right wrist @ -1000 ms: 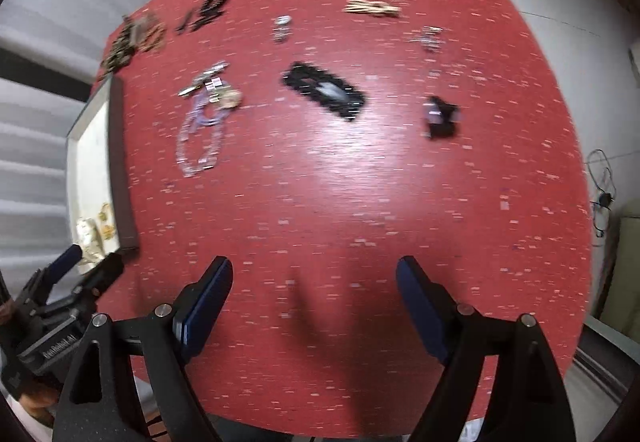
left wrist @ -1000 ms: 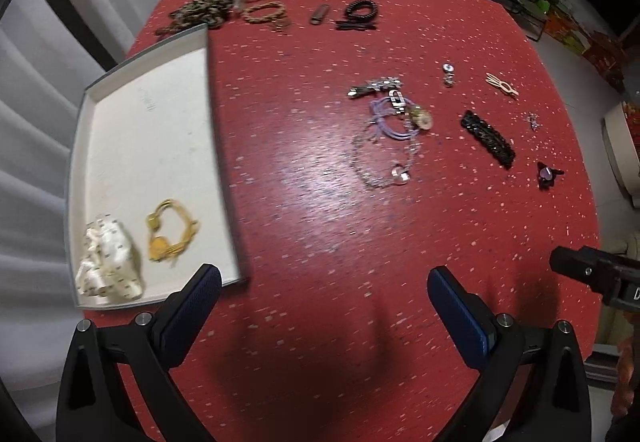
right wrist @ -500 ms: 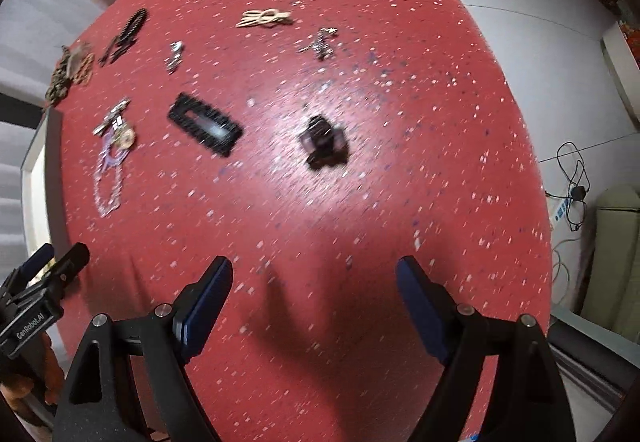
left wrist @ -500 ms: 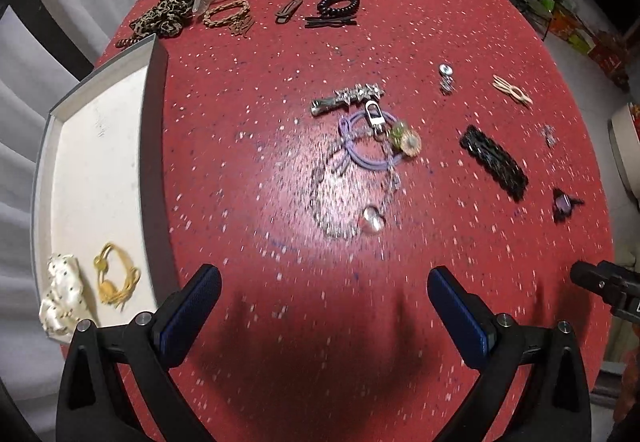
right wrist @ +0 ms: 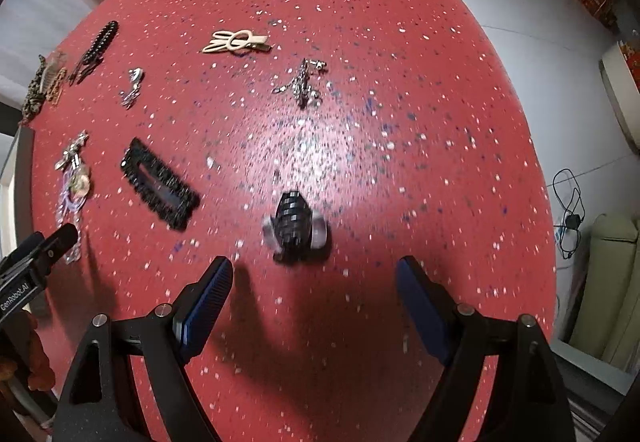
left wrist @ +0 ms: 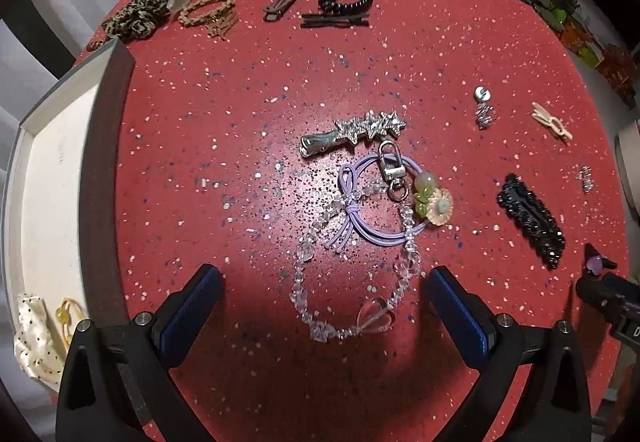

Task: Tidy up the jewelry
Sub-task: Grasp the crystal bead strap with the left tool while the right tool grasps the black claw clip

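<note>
Both grippers point down over the red table (left wrist: 224, 114), jaws wide and empty: the left gripper (left wrist: 324, 302) straddles the crystal bead chain (left wrist: 320, 282) right of the tray (left wrist: 48, 170), and the right gripper (right wrist: 314, 292) hovers near the small black clip (right wrist: 294, 226), ready to pick each up.

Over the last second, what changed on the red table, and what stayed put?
Both tongs came down and forward: the left tongs now straddle the clear bead chain, the right tongs near the small black claw clip. Both stayed open and empty. No jewelry moved; the tray is as before.
</note>
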{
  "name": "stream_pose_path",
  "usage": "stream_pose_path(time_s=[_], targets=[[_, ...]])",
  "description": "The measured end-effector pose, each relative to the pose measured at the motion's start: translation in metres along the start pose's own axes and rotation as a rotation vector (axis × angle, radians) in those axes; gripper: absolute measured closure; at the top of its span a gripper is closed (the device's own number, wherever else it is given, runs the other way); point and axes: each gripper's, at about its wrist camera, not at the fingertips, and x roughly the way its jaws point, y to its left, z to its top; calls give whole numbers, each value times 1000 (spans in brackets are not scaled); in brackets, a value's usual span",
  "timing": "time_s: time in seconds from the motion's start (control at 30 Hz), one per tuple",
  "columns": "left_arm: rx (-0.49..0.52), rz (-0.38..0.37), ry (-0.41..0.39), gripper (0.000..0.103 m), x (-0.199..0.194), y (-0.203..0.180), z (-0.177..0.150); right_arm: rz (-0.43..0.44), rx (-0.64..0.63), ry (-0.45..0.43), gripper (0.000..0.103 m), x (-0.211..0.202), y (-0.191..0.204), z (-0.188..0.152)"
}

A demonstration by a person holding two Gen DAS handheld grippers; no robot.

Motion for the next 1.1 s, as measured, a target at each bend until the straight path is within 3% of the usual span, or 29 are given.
stream_pose_path(time_s=[0.2, 0.37, 0.57, 0.63, 0.7, 0.8, 1.1], targets=[[18, 11, -11, 0, 4, -6, 5, -14, -23, -21, 17, 5, 8, 11], [37, 1, -31, 12, -1, -21, 8, -32, -44, -34, 21, 7, 19, 17], [66, -10, -40, 41, -9, -35, 15, -68, -51, -49, 42, 1, 23, 12], [63, -12, -41, 58, -13, -37, 14, -66, -44, -54, 51, -1, 21, 12], [59, -12, -39, 71, -16, -36, 13, -65, -44, -57, 66, -3, 21, 13], [48, -20, -34, 89, -18, -32, 15, -63, -45, -59, 71, -5, 15, 13], [47, -87, -51, 89, -42, -25, 2, -15, -50, -68, 71, -14, 15, 5]])
